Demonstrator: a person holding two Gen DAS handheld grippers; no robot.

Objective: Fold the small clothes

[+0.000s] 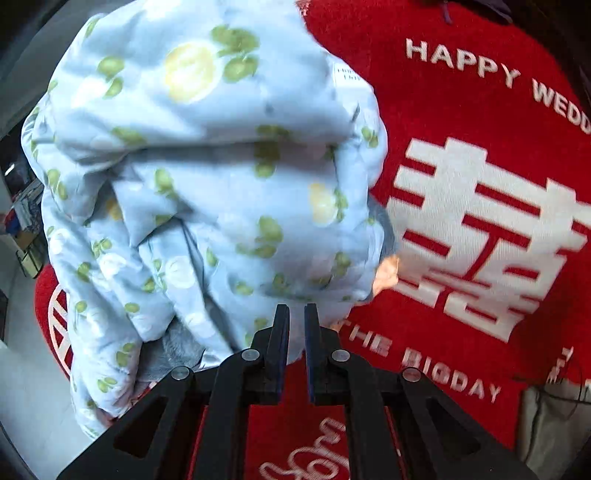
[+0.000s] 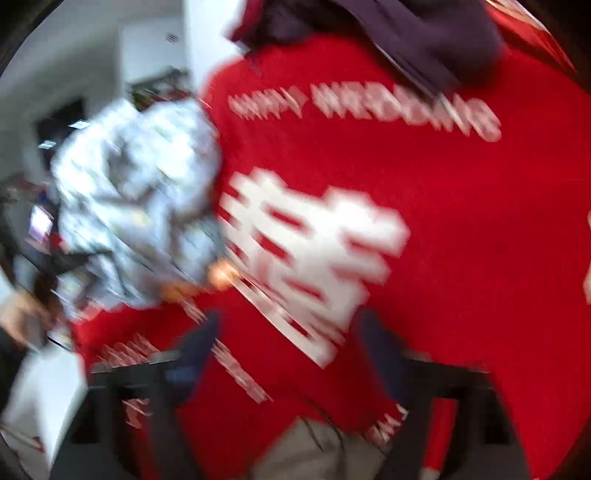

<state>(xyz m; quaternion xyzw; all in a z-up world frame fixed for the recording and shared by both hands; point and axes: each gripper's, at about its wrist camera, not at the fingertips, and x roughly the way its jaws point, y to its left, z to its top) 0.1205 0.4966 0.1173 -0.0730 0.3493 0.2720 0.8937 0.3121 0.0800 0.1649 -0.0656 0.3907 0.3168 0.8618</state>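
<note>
Looking down our left gripper (image 1: 296,314), we see its two black fingers (image 1: 279,332) drawn close with only a narrow slit between them, and the edge of a pale blue garment (image 1: 207,177) sits right at the tips; we honestly can't tell whether any cloth is pinched in there. The garment is printed with green leaves and yellow fruit, it's bunched up in a crumpled heap with a white label (image 1: 347,74) showing near its far edge, and it covers the left part of a red mat (image 1: 461,110). The mat has big white Chinese characters plus "HAPPY WEDD..." and "THE BIGDAY" lettering on it. Something small and skin-coloured (image 1: 386,271) pokes out at the right edge of the garment, but we can't say what it is. Over on the right wrist view everything is smeared with blur: our right gripper (image 2: 288,332) has its fingers (image 2: 199,336) spread wide apart over bare red mat (image 2: 461,221), holding nothing. The same blue garment (image 2: 136,199) shows as a pale lump off to the left, well apart from those fingers. A dark piece of clothing (image 2: 424,33) lies at the far edge of the mat.
</note>
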